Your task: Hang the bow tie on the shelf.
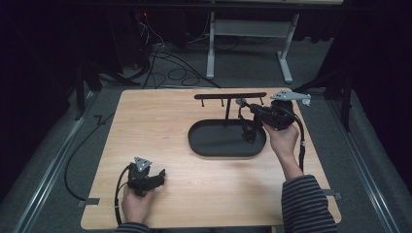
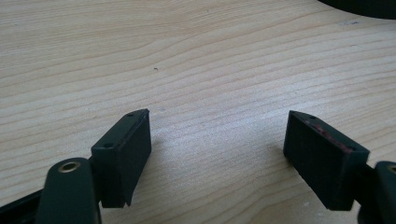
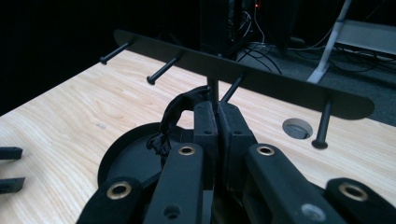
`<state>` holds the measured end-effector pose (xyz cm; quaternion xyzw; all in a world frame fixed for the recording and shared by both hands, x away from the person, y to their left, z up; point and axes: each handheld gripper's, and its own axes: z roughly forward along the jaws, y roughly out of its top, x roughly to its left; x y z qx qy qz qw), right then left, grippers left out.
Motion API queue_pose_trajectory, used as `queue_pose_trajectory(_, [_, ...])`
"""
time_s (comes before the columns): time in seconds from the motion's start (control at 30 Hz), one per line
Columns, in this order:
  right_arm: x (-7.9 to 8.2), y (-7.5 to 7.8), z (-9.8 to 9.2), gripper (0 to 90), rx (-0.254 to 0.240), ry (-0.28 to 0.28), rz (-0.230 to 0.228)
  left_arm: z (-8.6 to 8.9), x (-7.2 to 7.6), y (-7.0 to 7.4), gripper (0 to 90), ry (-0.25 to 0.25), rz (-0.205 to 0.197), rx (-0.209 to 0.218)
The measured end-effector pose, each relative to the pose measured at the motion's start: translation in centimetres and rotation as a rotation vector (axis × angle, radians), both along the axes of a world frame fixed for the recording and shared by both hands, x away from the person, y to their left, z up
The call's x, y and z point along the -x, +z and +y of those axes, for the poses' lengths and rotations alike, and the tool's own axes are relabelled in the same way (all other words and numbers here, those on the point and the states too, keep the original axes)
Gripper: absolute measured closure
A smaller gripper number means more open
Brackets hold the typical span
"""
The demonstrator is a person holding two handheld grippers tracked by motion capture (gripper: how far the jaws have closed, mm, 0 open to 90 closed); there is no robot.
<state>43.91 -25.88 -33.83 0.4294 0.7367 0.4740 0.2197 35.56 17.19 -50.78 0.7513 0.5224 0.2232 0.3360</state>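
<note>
High view. A light wooden table (image 1: 194,194) carries a black oval tray-shaped base (image 1: 214,145) just right of centre. From the base rises a thin black post (image 1: 227,112) that bears a flat black crossbar with short pegs (image 1: 230,95). The right gripper (image 1: 252,112), held in the person's right hand (image 1: 283,138), lies at about 2 o'clock from the table's centre, over the right end of the base, with a dark fabric strap (image 1: 247,127) hanging from its tip down to the base. The left gripper (image 1: 160,175), held in the left hand (image 1: 136,204), rests at about 7 o'clock near the front edge, well apart from the stand, pointing right. A striped sleeve (image 1: 306,204) covers the right forearm.

Left gripper view. The left gripper (image 2: 217,142) has its jaws spread wide, with bare wood grain of the table (image 2: 196,56) between them and nothing held. An edge of the black base (image 2: 364,5) shows at 1 o'clock.

Right gripper view. The right gripper (image 3: 216,116) has its jaws pressed nearly together on the dark strap (image 3: 175,116), which loops out at 10 o'clock and hangs over the base (image 3: 121,161). The post (image 3: 213,91) stands directly behind the jaw tips; whether it touches them cannot be told. The crossbar (image 3: 261,77) spans above, its pegs pointing toward the camera. A round hole in the table (image 3: 297,128) lies at 3 o'clock.
</note>
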Motion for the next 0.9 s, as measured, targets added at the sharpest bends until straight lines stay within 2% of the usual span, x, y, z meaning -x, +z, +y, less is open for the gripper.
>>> queue_pose_trajectory(0.1, [-0.5,0.2,0.2,88.6,0.007,-0.008,0.004,0.0,0.0,0.0,23.6,-0.001,0.0,0.0])
queue_pose_trajectory(0.23, [-1.3,0.2,0.2,88.5,-0.007,-0.022,0.012,0.0,0.0,0.0,23.6,-0.001,0.0,0.0])
queue_pose_trajectory(0.5, [-3.0,-0.4,0.5,88.5,0.003,-0.061,0.042,0.0,0.0,0.0,23.6,0.0,-0.001,0.001])
queue_pose_trajectory(0.9, [-4.1,-1.1,0.7,88.0,0.02,-0.084,0.056,0.0,0.0,0.0,23.5,-0.001,-0.001,0.0])
